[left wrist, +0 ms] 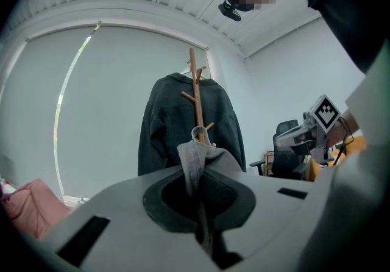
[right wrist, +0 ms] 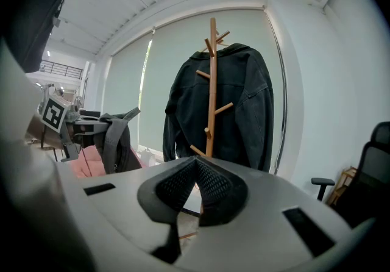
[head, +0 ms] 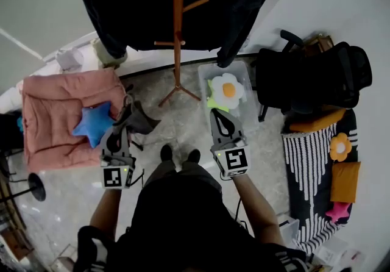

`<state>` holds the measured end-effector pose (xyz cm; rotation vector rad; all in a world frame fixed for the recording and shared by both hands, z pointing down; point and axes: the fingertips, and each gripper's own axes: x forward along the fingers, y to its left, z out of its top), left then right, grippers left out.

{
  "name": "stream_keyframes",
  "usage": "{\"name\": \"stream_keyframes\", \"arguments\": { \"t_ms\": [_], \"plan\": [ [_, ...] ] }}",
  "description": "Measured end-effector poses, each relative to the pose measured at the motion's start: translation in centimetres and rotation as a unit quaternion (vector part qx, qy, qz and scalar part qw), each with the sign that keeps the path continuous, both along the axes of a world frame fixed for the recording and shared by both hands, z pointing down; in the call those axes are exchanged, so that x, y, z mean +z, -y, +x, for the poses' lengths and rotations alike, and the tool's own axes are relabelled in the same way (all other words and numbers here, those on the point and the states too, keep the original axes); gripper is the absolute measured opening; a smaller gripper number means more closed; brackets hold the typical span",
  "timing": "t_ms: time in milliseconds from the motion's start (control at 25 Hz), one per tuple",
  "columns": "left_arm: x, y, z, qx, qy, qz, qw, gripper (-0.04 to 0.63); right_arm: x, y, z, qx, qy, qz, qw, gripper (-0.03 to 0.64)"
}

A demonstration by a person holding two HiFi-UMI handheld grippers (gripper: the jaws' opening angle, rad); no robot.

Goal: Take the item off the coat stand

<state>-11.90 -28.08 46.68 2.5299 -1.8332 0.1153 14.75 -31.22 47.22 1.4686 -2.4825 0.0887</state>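
Head view, sweeping from the left: a pink cushion (head: 61, 112) lies just left of the left gripper (head: 124, 121), its near edge running alongside the gripper's body. A blue star pillow (head: 92, 124) sits on top, close to the jaws. Bare stone floor (head: 183, 124) opens up between the two grippers and runs ahead to the tripod feet of the coat stand (head: 178, 39), and that's the clear lane. Right of the right gripper (head: 219, 117) it tightens up. A clear bin (head: 242, 69) with a flower pillow (head: 227, 89) sits just ahead of its tips, then comes a black office chair (head: 311, 78). Further right, a striped rug (head: 308, 167) has cushions (head: 344, 182) along its far edge.

Ahead, between the grippers, the stand's pole rises with a dark jacket (head: 134, 2) draped over the upper pegs. It hangs wide on both sides of the pole, and lower pegs jut out to the sides.

Now the grips. Left gripper view: jaws pressed together on a strap of the grey bag (left wrist: 195, 158), fabric bunching up out of the pads. Right gripper view: the bag hangs from that gripper's tips, clear of the stand and well to the stand's left. The right gripper's jaws are together with nothing between them, and the pole stands straight beyond the tips.
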Motion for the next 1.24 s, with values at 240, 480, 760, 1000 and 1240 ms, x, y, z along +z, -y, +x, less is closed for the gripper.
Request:
{"name": "stream_keyframes", "arguments": {
  "t_ms": [240, 480, 760, 1000, 1240],
  "plan": [
    [-0.4, 0.3, 0.3, 0.005, -0.001, 0.004, 1.0000, 0.025, -0.4, 0.3, 0.2, 0.001, -0.003, 0.003, 1.000, 0.020],
    [-0.8, 0.5, 0.3, 0.004, -0.002, 0.002, 1.0000, 0.025, -0.6, 0.3, 0.0, 0.004, -0.010, 0.004, 1.000, 0.018],
    [-1.0, 0.8, 0.2, 0.002, -0.004, 0.002, 1.0000, 0.025, -0.8, 0.6, -0.1, 0.005, -0.006, 0.003, 1.000, 0.018],
    [-1.1, 1.0, 0.1, 0.000, -0.005, 0.005, 1.0000, 0.025, -0.9, 0.7, -0.3, 0.004, -0.008, 0.000, 1.000, 0.018],
    [-1.3, 0.9, -0.1, -0.005, -0.008, -0.002, 1.0000, 0.025, -1.1, 0.7, -0.6, 0.000, -0.008, 0.001, 1.000, 0.018]
  ]
}}
